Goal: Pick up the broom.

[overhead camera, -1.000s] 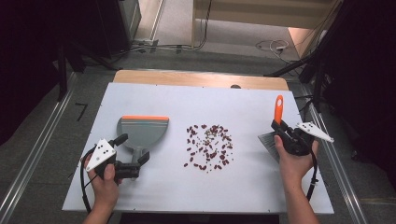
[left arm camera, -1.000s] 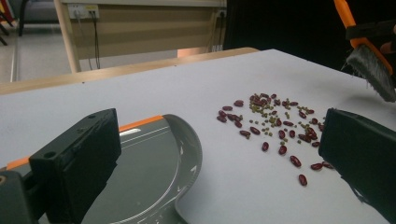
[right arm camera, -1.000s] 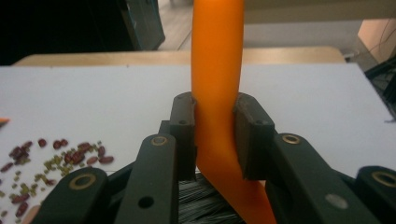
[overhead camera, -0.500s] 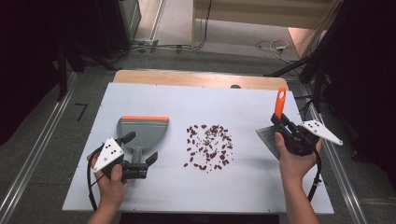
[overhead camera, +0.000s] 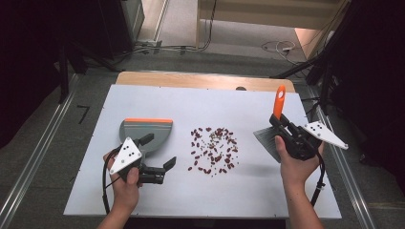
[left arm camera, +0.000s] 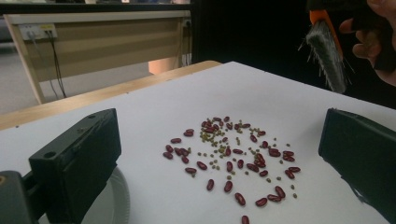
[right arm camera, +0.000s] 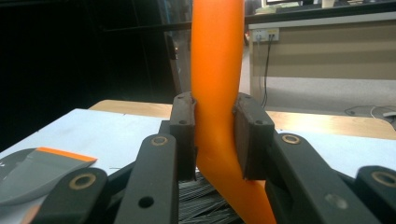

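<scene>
High view: overhead from person's side, looking forward-down on white table (overhead camera: 200,195); far
Left gripper view: low, near, facing beans (left arm camera: 229,156)
Right gripper view: tight on brush handle (right arm camera: 217,84)
Shared: beans (overhead camera: 212,149), dustpan (right arm camera: 35,168)

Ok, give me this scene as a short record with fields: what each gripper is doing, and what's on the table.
right gripper: shut on the brush handle, brush lifted off the table
left gripper: jaws open, nothing between them, beside the dustpan
dustpan: grey with orange edge, flat on the table, left of the beans
beans: red and small green ones scattered mid-table
table: white top
</scene>
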`<state>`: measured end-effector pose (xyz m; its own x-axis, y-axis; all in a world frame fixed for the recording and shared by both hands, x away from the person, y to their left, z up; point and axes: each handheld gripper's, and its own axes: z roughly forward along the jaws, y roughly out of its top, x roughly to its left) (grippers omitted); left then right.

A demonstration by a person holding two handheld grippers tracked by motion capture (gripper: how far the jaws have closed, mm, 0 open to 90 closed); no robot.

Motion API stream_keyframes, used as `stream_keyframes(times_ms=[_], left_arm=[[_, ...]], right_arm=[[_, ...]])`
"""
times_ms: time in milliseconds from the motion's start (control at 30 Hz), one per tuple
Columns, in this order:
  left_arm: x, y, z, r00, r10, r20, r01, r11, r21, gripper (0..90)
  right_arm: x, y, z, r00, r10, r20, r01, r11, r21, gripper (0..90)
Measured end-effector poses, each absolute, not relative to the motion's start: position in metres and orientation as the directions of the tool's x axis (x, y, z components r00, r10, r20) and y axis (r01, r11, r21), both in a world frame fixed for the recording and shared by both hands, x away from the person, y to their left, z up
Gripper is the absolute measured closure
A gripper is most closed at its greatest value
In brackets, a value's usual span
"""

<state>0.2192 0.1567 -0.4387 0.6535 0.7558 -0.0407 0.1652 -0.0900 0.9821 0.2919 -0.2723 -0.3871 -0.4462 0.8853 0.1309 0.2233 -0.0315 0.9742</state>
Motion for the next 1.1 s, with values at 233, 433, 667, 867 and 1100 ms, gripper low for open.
stream_keyframes(times_ms=[233, 433, 667, 867, 1100], left_arm=[[0.221, 0.144, -0.436, 0.68, 0.732, -0.043, 0.169, -0.1, 0.98, 0.0], [0.222, 0.135, -0.434, 0.699, 0.714, -0.042, 0.168, -0.108, 0.98, 0.0], [0.223, 0.124, -0.433, 0.719, 0.693, -0.053, 0.174, -0.105, 0.979, 0.0], [0.224, 0.111, -0.432, 0.743, 0.667, -0.066, 0.187, -0.113, 0.976, 0.0], [0.224, 0.1, -0.432, 0.765, 0.635, -0.109, 0.223, -0.102, 0.97, 0.4]], right_arm=[[0.287, -0.258, -0.385, -0.483, 0.868, 0.117, 0.215, -0.012, 0.977, 70.0], [0.282, -0.244, -0.383, -0.514, 0.852, 0.098, 0.2, 0.008, 0.98, 70.0], [0.276, -0.228, -0.382, -0.552, 0.828, 0.094, 0.193, 0.017, 0.981, 70.0], [0.271, -0.216, -0.383, -0.582, 0.808, 0.087, 0.184, 0.027, 0.983, 70.0], [0.264, -0.199, -0.385, -0.626, 0.776, 0.072, 0.17, 0.045, 0.984, 70.0]])
